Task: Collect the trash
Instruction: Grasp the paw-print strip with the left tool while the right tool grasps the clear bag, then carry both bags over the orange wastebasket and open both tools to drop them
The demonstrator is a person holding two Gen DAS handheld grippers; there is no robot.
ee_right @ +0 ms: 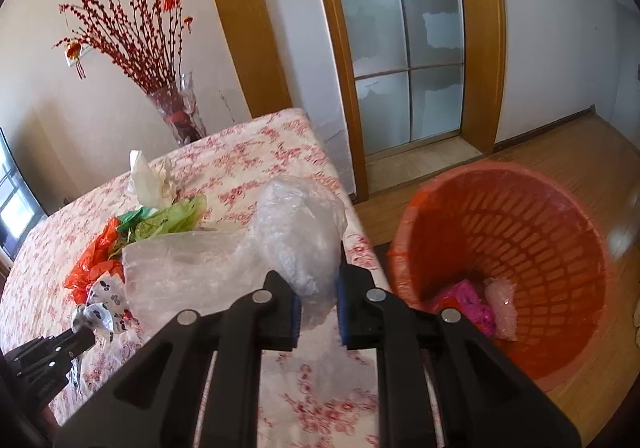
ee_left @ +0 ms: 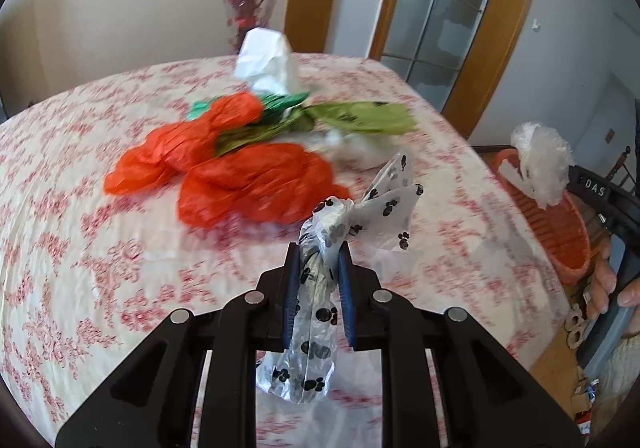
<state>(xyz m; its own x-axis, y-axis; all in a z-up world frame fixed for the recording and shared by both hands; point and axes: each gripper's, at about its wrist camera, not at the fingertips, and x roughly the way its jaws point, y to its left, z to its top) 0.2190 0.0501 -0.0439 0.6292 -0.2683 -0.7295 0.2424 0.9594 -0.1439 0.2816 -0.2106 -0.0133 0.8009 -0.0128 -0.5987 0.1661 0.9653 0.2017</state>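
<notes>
My left gripper (ee_left: 318,252) is shut on a paw-print plastic bag (ee_left: 320,288) and holds it above the table; it also shows in the right wrist view (ee_right: 104,304). My right gripper (ee_right: 318,280) is shut on a clear plastic bag (ee_right: 296,232) near the table's right edge; the same bag shows in the left wrist view (ee_left: 544,164). An orange mesh basket (ee_right: 520,240) stands on the floor to the right, with pink and clear trash inside. On the table lie orange bags (ee_left: 248,184), green bags (ee_left: 352,116) and a white crumpled paper (ee_left: 266,60).
The table (ee_left: 80,248) has a red floral cloth. A glass vase (ee_right: 180,116) with red branches stands at its far edge. A glass door (ee_right: 400,68) and wooden floor (ee_right: 560,144) are on the right. The basket also shows in the left wrist view (ee_left: 560,232).
</notes>
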